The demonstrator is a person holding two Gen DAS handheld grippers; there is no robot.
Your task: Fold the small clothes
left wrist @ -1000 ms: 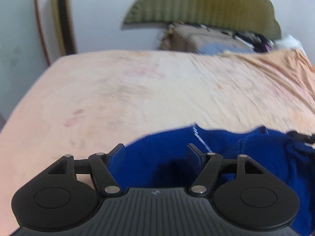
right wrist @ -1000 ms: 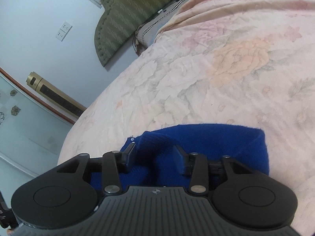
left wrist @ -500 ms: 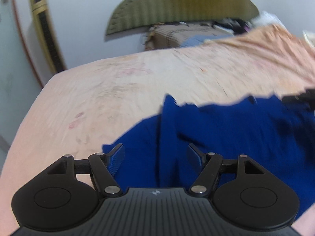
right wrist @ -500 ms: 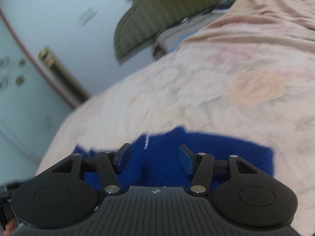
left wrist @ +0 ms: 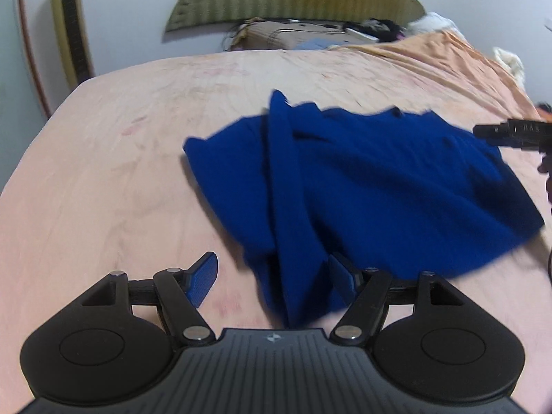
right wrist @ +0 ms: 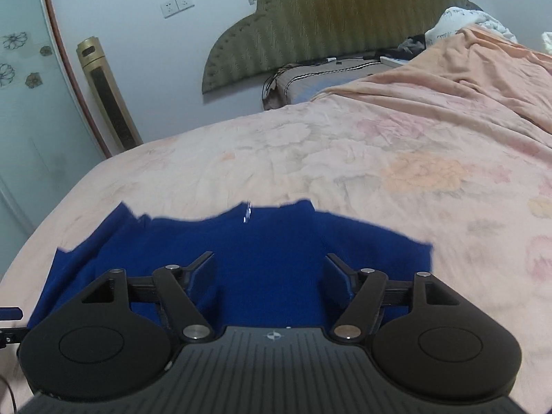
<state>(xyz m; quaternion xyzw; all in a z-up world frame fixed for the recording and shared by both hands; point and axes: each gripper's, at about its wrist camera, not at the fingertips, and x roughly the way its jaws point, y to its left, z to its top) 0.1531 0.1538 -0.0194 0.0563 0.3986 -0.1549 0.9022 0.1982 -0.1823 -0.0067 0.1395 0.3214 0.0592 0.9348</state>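
Observation:
A blue knit garment (left wrist: 379,186) lies rumpled on the pink floral bedsheet (left wrist: 120,179), with a long fold running toward me. My left gripper (left wrist: 272,269) stands open at the garment's near edge. That fold's end lies loose between its fingers, close to the right one. In the right wrist view the same garment (right wrist: 269,241) spreads under my right gripper (right wrist: 269,265). Its jaws are opening, with cloth below and between them but not pinched. The right gripper's tip (left wrist: 510,134) shows over the garment's far right side.
A green padded headboard (right wrist: 338,17) and piled bedding stand at the far end. An orange blanket (right wrist: 483,79) is bunched at the right. A gold tower unit (right wrist: 107,93) stands by the wall at left. The bed's left edge (left wrist: 41,131) drops off beside it.
My left gripper has pulled back, so the whole garment now lies ahead of it. The right gripper has rolled level and lifted, and its jaws have widened off the bunched blue cloth.

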